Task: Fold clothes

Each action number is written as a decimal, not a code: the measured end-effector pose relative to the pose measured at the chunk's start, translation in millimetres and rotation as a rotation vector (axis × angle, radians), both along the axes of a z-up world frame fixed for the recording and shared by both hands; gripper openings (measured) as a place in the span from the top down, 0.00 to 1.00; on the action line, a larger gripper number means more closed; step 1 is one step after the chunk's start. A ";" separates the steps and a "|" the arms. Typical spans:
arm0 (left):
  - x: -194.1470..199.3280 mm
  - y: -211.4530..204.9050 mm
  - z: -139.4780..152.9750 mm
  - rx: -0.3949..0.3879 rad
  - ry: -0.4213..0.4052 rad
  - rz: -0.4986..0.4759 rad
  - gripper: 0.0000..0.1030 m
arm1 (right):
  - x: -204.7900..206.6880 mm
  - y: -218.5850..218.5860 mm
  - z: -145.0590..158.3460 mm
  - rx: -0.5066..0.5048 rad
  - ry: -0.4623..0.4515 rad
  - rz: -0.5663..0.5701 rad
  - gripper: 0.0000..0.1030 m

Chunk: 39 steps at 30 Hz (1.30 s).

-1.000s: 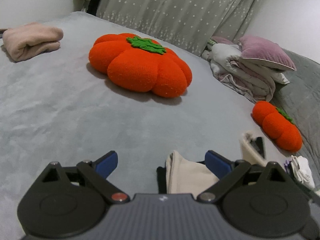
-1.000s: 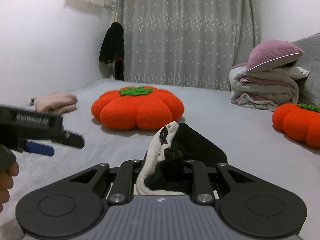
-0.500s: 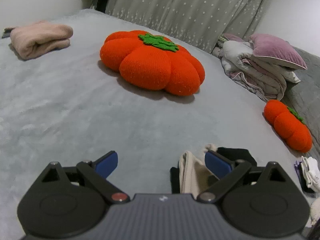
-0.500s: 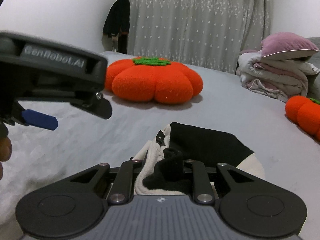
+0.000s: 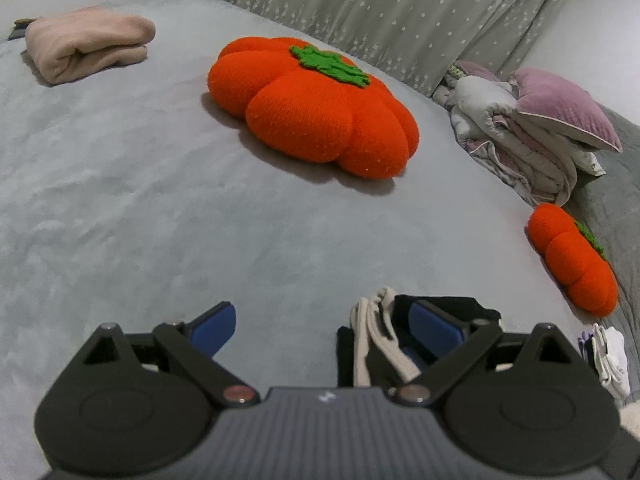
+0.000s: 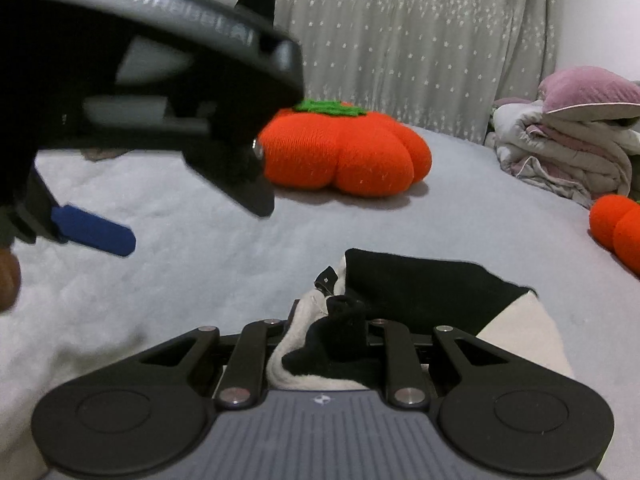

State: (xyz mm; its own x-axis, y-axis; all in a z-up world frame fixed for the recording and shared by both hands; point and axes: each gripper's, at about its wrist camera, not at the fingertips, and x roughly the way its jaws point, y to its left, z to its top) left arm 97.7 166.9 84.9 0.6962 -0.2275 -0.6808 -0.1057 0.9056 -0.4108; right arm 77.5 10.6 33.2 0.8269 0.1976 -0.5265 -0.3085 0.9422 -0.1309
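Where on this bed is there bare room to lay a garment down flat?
The widest bare stretch of the grey bedspread lies between the folded pink garment, the large orange pumpkin cushion and the black-and-cream garment. The right side is crowded: piled bedding, small pumpkin cushion, white socks.

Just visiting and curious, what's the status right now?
Right gripper shut on black-and-cream knitted garment. Left gripper open, empty. Big orange pumpkin cushion sits beyond, not blocking.
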 end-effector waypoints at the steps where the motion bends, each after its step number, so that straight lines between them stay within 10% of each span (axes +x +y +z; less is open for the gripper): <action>1: 0.5 -0.2 -0.2 0.005 0.003 0.002 0.05 | -1.0 -0.5 -3.4 -0.004 0.004 0.004 0.79; 9: 2.3 -3.2 -1.4 0.020 0.015 -0.002 0.05 | -6.7 -8.8 -2.3 0.086 0.043 0.077 0.52; 19: 2.5 -1.9 -0.5 -0.007 0.020 -0.003 0.05 | -62.8 -52.0 34.5 0.251 -0.079 0.146 0.48; 28: -0.9 -18.4 -3.3 -0.004 0.024 -0.047 0.06 | -73.6 -80.9 43.4 -0.129 -0.128 0.343 0.48; 39: -1.8 -50.7 -16.5 -0.019 0.035 -0.137 0.38 | -79.9 -59.5 -7.7 -0.359 -0.205 0.522 0.63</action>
State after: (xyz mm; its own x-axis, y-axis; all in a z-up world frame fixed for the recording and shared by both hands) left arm 95.9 116.2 68.5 0.6337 -0.3317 -0.6989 0.0034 0.9046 -0.4262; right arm -2.4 -48.9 25.5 0.7603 0.4413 -0.4766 -0.6482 0.5628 -0.5128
